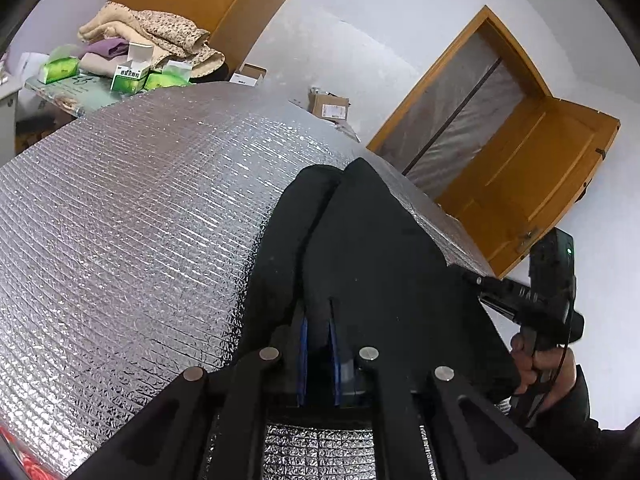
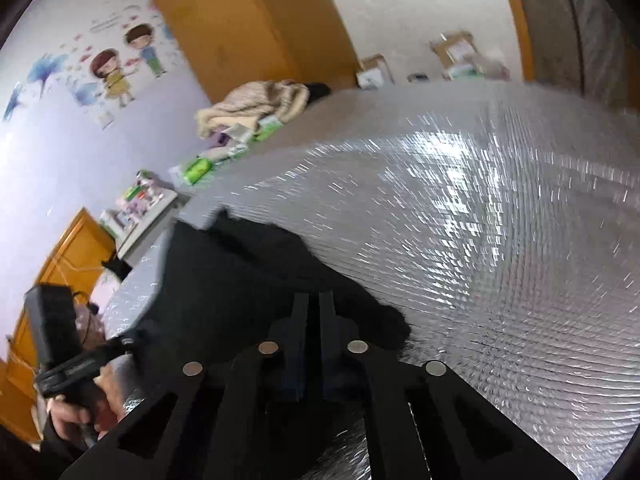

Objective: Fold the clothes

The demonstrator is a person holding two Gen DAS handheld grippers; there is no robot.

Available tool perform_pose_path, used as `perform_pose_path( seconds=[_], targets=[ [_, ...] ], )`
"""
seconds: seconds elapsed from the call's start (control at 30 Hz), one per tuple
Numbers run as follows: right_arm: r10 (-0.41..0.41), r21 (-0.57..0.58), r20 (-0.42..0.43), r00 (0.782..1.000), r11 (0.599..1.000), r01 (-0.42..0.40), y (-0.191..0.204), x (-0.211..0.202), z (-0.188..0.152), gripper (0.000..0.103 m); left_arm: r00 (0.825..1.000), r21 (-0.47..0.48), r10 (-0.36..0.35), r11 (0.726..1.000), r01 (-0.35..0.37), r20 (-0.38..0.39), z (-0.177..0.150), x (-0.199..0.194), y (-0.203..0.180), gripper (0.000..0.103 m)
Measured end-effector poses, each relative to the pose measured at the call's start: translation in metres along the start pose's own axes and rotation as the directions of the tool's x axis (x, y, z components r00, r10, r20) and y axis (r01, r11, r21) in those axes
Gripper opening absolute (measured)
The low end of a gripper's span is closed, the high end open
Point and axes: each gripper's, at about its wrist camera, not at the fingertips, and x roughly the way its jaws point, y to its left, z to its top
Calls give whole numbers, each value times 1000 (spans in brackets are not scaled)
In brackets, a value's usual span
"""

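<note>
Black garment (image 1: 372,248) lay bunched on silver foil-covered table (image 1: 132,208). Left claw (image 1: 318,320) clenched on garment edge, fabric between blue-lined fingers (image 1: 303,344). Right claw (image 2: 314,308) pinched closed on same garment (image 2: 240,276), fingers nearly touching. Blankets (image 1: 152,32), green boxes (image 1: 130,76) at table's far end.
</note>
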Motion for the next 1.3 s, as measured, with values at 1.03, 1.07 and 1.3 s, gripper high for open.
perform_pose_path(
  seconds=[1.03, 1.07, 1.3],
  targets=[
    [24, -246, -263, 965, 965, -91, 96, 140, 59, 5, 999, 115, 23, 993, -26, 28, 2, 4, 0, 13],
    [43, -226, -269, 962, 968, -107, 92, 140, 61, 6, 999, 113, 20, 993, -23, 25, 2, 4, -1, 13],
    [82, -211, -131, 988, 972, -108, 93, 81, 56, 14, 998, 127, 53, 990, -57, 31, 8, -14, -11, 13]
  ],
)
